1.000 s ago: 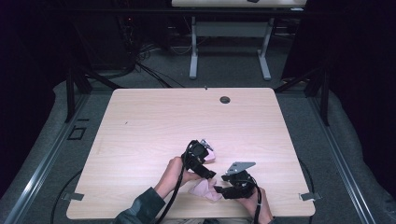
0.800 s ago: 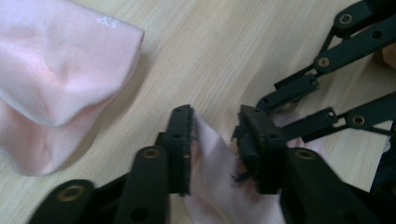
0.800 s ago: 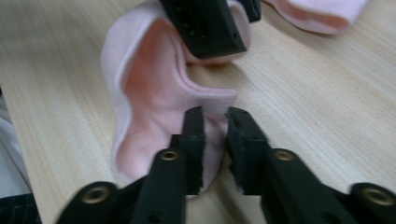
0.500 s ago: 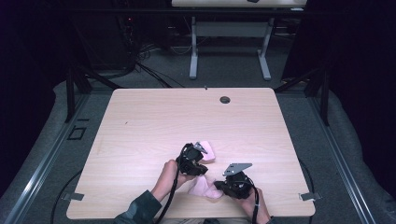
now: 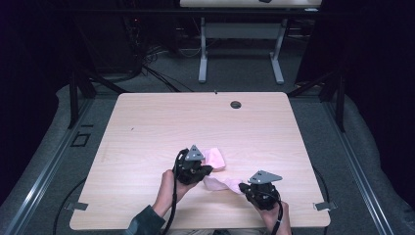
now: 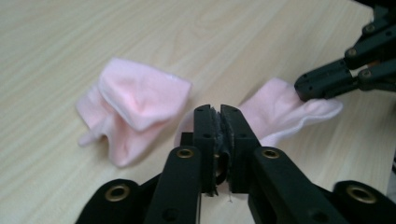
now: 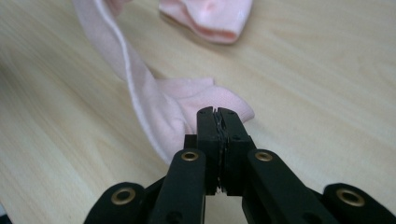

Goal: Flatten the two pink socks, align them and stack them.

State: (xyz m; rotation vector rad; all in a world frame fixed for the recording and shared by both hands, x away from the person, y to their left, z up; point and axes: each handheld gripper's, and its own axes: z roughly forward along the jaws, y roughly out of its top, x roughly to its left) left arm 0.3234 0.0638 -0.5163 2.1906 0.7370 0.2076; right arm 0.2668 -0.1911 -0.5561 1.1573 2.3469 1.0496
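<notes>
Pink sock (image 5: 219,171) lies near the table's (image 5: 147,132) front edge, stretched btwn both grippers. Left gripper (image 6: 216,122) is clamped on one end; its jaws just eased slightly. Right gripper (image 7: 217,122) pinches the other end, jaws closed.

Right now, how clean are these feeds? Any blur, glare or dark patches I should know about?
High view: the table is evenly lit, the room around it falls to near black, and the pink sock looks small and soft. Left gripper view: the sock is fairly sharp, while the near jaws blur at the bottom edge. Right gripper view: the sock is sharp near the jaws, the far wood is hazy, and there is no strong glare.
</notes>
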